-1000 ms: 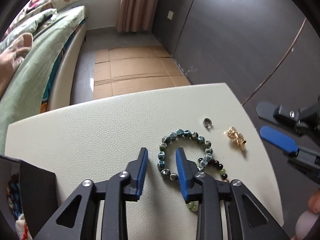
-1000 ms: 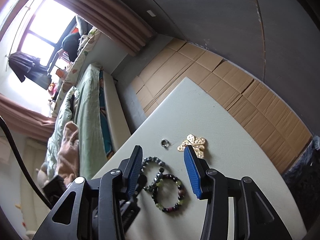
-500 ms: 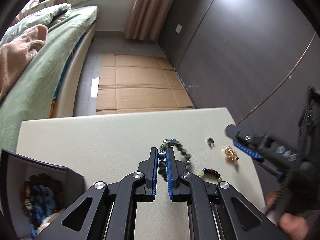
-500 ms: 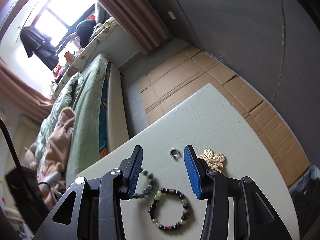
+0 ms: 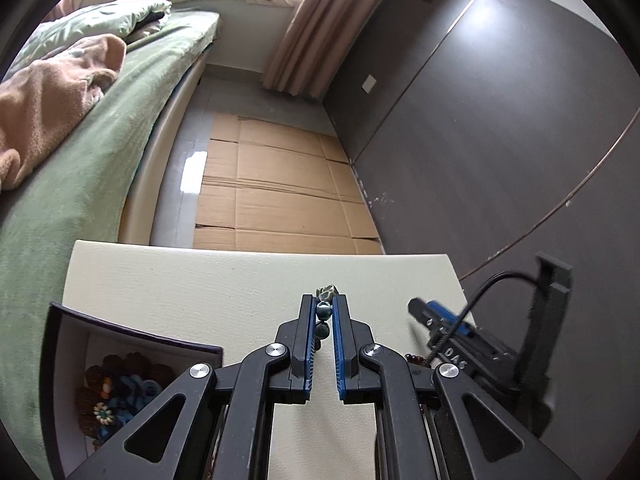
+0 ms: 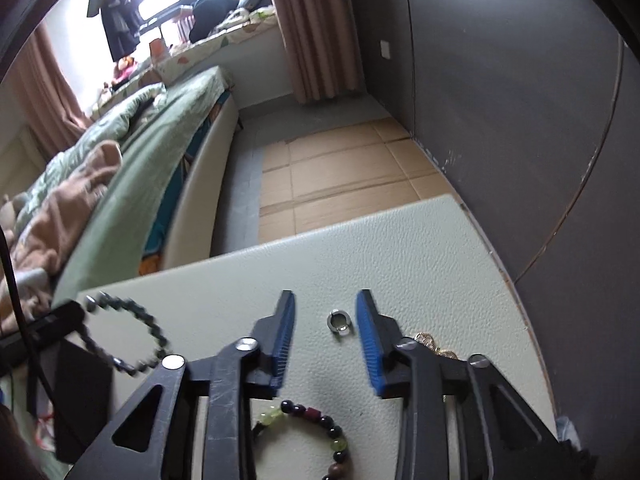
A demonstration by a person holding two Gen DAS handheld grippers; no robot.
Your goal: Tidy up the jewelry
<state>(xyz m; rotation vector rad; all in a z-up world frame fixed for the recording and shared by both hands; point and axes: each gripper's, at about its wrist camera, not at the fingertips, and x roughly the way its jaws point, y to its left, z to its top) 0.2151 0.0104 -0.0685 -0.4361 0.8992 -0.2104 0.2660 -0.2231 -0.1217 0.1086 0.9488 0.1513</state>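
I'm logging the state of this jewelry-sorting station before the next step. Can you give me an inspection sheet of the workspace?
Surface: pale leather-textured table top, no spills seen.
Job's things: blue-green bead bracelet pinched in the left hand-held gripper, hanging above the table; silver ring lying flat; dark and green bead bracelet lying flat; gold piece partly hidden; dark jewelry box holding beaded pieces.
Clutter: nothing seen.
Grippers: left shut on the bracelet; right hand-held gripper closing around the ring, pads not touching it.
Cables: black cable looping off the right gripper.
Surroundings: bed, curtain, cardboard sheets on the floor, dark wall panels.
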